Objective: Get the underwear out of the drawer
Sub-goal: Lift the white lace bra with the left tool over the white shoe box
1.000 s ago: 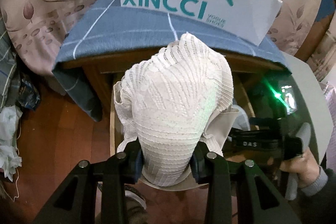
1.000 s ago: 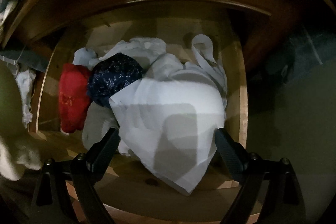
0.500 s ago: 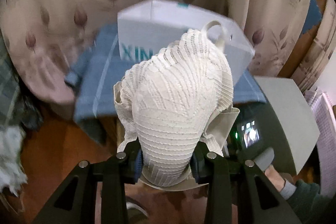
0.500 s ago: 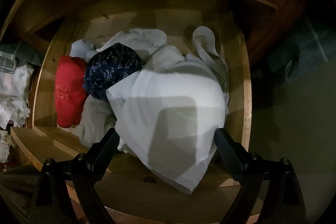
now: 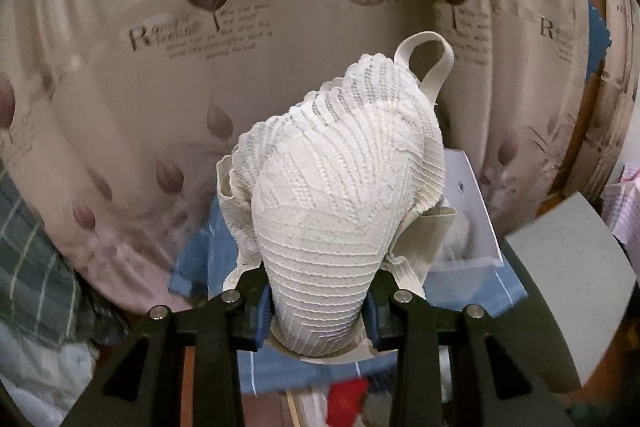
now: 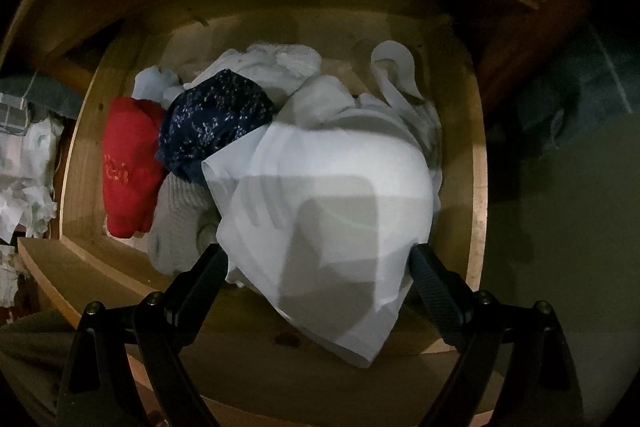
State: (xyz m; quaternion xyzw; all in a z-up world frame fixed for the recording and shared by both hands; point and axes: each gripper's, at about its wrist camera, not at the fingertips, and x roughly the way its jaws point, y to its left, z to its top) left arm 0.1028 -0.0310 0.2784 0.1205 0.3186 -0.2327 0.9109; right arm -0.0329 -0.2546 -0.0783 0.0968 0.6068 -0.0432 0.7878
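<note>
One cream lace bra (image 5: pixel 340 211) is held clamped in the left gripper (image 5: pixel 318 301) clear of the drawer (image 6: pixel 478 187), over which the right gripper (image 6: pixel 316 263) is held wide open, empty, with several garments left inside.

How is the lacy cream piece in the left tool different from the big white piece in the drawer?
The lacy cream piece is clamped in the left tool, in the air before a curtain; the big white piece lies in the drawer, between the open right tool's fingers. The cream one is ribbed lace; the white one looks smooth. Both are pale fabric.
</note>
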